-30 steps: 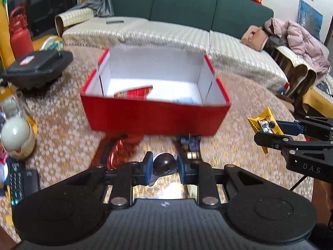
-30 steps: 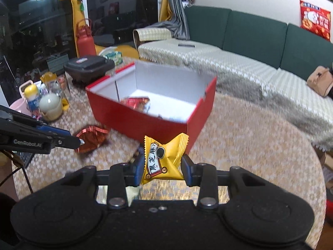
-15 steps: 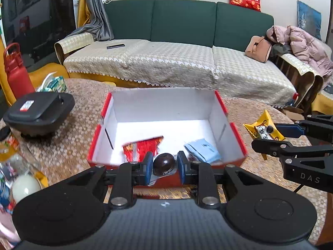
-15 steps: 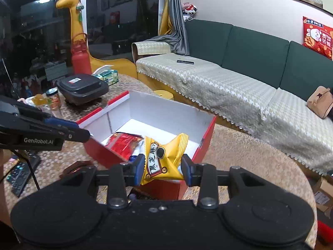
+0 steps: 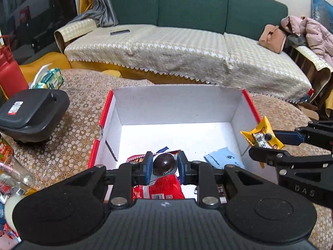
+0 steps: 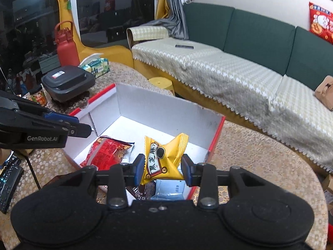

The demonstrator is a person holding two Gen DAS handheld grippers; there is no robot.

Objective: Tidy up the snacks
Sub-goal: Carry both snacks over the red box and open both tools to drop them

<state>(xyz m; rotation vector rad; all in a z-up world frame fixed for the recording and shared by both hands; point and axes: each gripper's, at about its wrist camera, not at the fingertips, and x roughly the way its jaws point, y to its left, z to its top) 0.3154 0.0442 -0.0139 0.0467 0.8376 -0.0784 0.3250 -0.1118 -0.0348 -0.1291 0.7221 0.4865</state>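
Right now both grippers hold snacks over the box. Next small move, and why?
Probably open both and drop. The left gripper holds the dark round candy and the right gripper the yellow packet, both above the red box, which already holds a red packet.

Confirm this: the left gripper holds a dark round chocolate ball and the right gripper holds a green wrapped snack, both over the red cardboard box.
Not quite. The right gripper holds a yellow wrapped snack, as the right wrist view shows. The left gripper does hold the dark round chocolate ball over the red cardboard box.
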